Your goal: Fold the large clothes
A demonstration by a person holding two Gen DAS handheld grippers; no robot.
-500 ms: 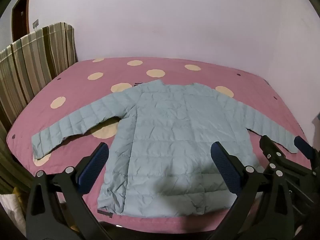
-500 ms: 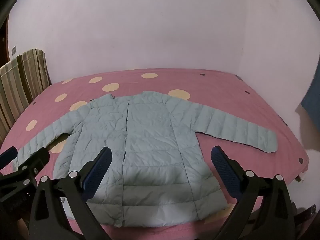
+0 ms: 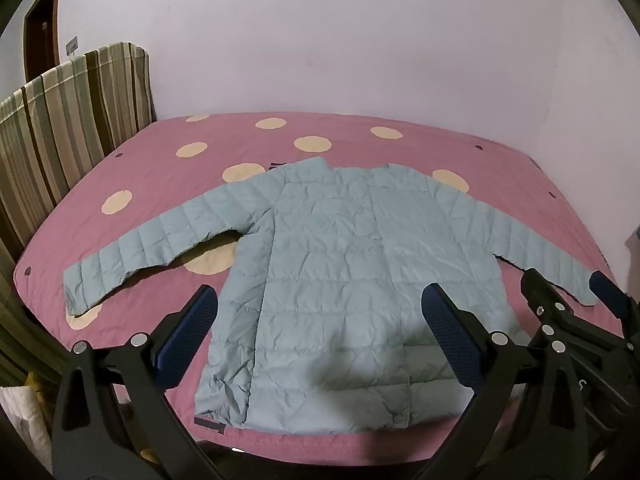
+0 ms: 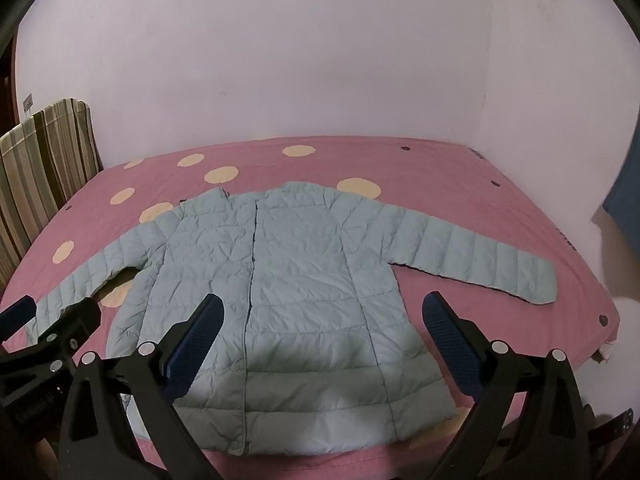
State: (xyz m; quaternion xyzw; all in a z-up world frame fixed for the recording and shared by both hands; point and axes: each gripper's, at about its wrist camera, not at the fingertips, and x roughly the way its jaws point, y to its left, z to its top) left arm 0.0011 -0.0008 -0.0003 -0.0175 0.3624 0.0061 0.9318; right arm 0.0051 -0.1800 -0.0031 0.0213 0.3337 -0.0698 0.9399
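1. Nearest the lens, the left claw (image 3: 316, 344) is seen spread wide with nothing between its blue pads; the right claw (image 4: 320, 344) is likewise held wide and empty. Both hang above the near edge of the bed (image 3: 520, 168), clear of the fabric.

2. Just beyond, the pale blue quilted jacket (image 3: 340, 272) is laid flat on the pink dotted bedcover, front up, hem toward 6 o'clock and collar toward 12. Its body axis runs straight away from both claws; the sleeve line runs 9 to 3.

3. The left sleeve (image 3: 152, 252) is reached at about 10 o'clock from the left claw, which is judged the nearer one for it. The right sleeve (image 4: 472, 256) lies at about 2 o'clock from the right claw, so each cuff is best taken by its own side.

4. By the left view alone, the dark tab at the hem corner and the left cuff are shown whole. By the right view alone, the right cuff is shown whole, and the front closure is seen running down to the hem.

5. Farthest off, a striped headboard (image 3: 72, 120) stands at 9 o'clock against the wall.
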